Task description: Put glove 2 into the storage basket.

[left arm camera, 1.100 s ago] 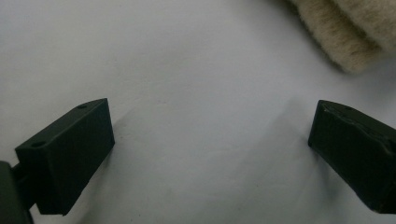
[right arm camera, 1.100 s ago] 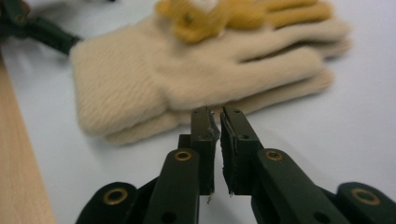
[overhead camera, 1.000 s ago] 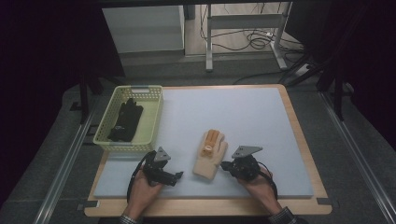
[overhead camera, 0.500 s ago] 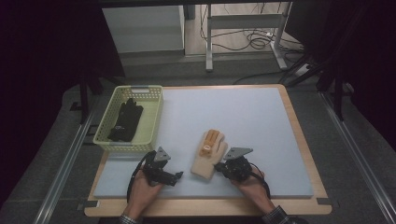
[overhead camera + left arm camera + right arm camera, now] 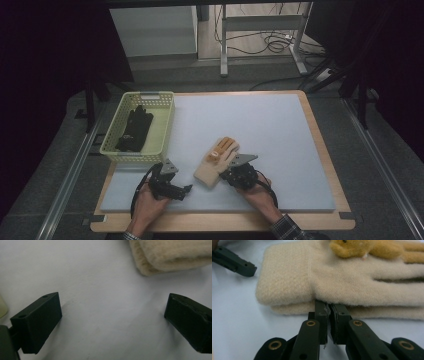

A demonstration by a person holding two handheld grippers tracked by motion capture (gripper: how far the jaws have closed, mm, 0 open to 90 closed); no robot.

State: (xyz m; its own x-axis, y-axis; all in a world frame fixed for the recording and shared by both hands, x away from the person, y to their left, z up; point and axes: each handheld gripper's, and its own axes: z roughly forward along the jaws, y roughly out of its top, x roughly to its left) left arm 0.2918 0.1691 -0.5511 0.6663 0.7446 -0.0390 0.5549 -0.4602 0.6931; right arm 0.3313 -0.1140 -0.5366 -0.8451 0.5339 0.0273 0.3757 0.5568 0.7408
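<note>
A pair of cream knitted gloves [image 5: 216, 160] lies stacked on the pale blue mat, with a tan bear patch on top. In the right gripper view the gloves [image 5: 337, 282] lie across the frame. My right gripper [image 5: 329, 306] is shut, its tips pushed against the gloves' near edge at the seam between the two layers. From above, the right gripper [image 5: 226, 174] touches the gloves' right side. My left gripper [image 5: 181, 191] rests on the mat left of the cuff, open. In its own view the left gripper [image 5: 112, 315] has only mat between its jaws, and the glove cuff [image 5: 170, 255] lies beyond.
A yellow-green basket [image 5: 161, 125] at the mat's left rear holds black gloves [image 5: 134, 129]. The blue mat [image 5: 270, 125] lies on a wooden board [image 5: 320, 145]. One jaw of the left gripper [image 5: 234, 262] shows at the top left of the right gripper view.
My right gripper has slid left against the gloves' side. The cream gloves have shifted slightly left. The left hand has stayed in place.
</note>
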